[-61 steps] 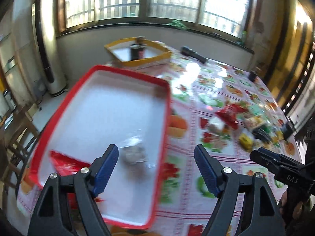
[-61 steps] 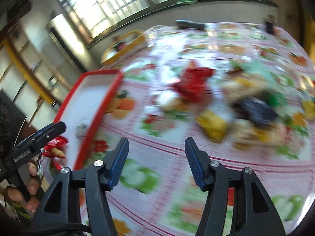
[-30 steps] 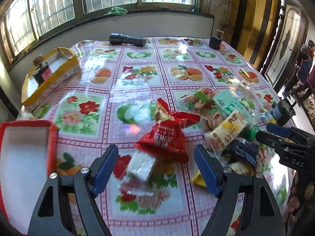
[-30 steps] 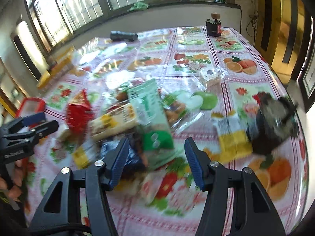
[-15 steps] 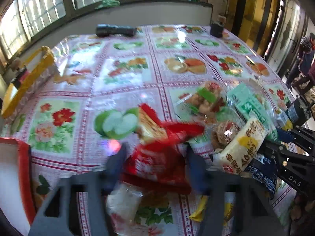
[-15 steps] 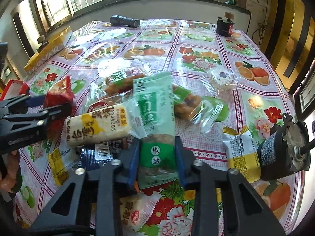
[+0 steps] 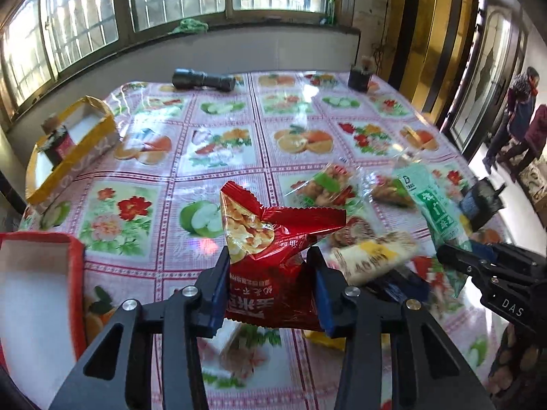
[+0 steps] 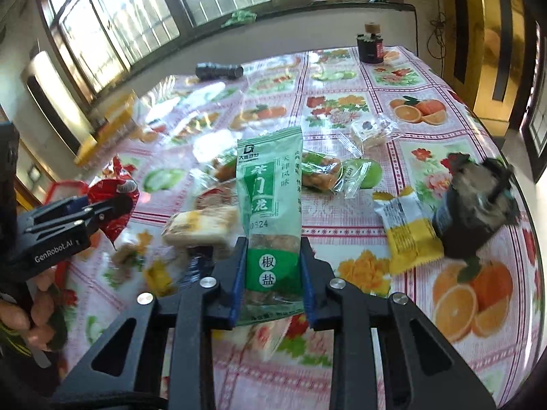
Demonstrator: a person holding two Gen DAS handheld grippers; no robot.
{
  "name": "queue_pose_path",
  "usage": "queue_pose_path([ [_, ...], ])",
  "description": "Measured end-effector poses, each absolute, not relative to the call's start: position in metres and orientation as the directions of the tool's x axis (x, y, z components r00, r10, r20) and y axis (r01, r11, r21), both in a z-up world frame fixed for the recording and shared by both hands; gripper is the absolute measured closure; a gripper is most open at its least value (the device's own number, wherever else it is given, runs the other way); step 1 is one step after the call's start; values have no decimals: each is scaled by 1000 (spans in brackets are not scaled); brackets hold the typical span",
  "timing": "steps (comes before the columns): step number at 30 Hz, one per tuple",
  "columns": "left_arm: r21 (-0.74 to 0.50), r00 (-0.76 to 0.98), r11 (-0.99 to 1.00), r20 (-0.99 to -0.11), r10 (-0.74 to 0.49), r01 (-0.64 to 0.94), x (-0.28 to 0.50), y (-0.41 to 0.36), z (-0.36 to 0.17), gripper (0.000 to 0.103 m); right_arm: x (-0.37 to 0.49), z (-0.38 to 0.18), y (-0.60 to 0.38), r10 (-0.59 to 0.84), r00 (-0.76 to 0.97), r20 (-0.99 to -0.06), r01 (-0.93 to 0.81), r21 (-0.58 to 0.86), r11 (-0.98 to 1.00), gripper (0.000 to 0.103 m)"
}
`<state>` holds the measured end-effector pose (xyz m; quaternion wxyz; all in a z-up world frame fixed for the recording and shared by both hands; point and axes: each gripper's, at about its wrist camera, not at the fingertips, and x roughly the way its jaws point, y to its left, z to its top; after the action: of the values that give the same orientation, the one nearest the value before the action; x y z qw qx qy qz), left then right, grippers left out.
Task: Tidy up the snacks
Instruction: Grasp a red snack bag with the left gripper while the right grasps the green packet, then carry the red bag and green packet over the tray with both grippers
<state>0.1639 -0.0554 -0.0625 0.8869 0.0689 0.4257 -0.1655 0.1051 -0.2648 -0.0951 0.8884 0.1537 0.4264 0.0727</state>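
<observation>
Left wrist view: left gripper [image 7: 270,287], fingers just closed, clamping red snack bag [image 7: 273,259] above the fruit-print surface [image 7: 218,126]; red tray [image 7: 77,273] at lower left, yellow box [image 7: 92,143] beyond.

Right wrist view: right gripper [image 8: 271,278], fingers just drawn in, gripping green snack packet [image 8: 273,212] upright over remaining snacks; yellow packet [image 8: 408,232] lying near right.

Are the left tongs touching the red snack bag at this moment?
Touching. In the left wrist view, the left tongs have just been closing, and both blue pads press the sides of the red snack bag, which crumples between them.
</observation>
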Motion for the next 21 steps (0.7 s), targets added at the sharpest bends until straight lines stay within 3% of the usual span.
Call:
queue_pose_path([
  [9, -81, 634, 953, -730, -257, 293, 117, -11, -31, 62, 68, -68, -242, 385, 661, -644, -61, 465, 883, 74],
  [21, -56, 676, 989, -724, -133, 134, 80, 48, -29, 62, 60, -59, -174, 484, 619, -619, -187, 482, 856, 73],
])
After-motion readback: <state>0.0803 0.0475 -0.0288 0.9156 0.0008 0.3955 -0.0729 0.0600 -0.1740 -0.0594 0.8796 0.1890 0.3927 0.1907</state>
